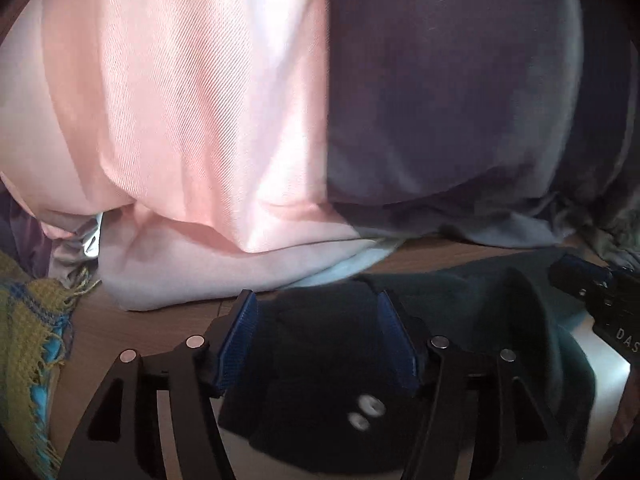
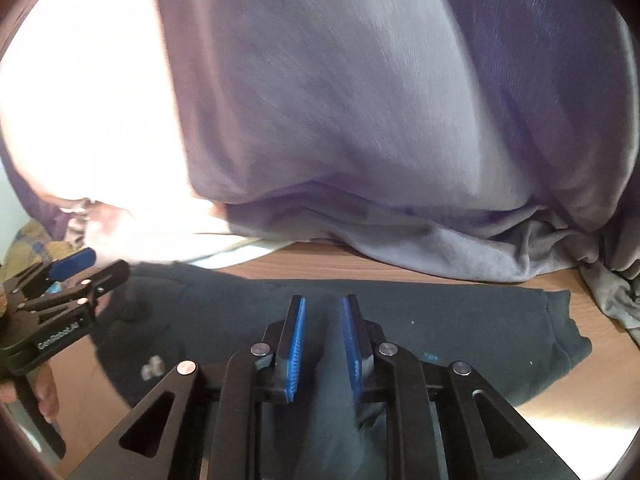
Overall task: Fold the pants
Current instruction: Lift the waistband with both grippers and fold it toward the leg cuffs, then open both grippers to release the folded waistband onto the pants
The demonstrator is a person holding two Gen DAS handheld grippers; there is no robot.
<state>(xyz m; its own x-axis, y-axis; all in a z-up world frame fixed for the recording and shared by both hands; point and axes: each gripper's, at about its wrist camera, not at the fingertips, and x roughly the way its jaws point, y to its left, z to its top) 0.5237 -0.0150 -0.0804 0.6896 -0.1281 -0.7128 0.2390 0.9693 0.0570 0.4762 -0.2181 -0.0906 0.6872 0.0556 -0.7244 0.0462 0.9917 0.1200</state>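
- Left wrist view is showing the left gripper (image 1: 316, 336) at the bottom centre of the frame, its blue pads spread wide with a thick bunch of the dark pants (image 1: 320, 364) sitting between them; whether the pads are pressing the cloth I cannot tell.
- Two pale buttons (image 1: 366, 412) are showing on the pants low in the frame.
- The pants are spreading rightward over the wooden table (image 1: 120, 320).
- A pink cloth (image 1: 192, 120) and a purple-grey cloth (image 1: 460, 100) are filling the upper half, side by side.
- A yellow fringed cloth (image 1: 28, 344) is lying at the left edge.
- In the right wrist view, the right gripper (image 2: 323, 344) is sitting at bottom centre, pads narrowly apart and pinching a raised ridge of the pants.
- The left gripper is appearing at the left edge there.
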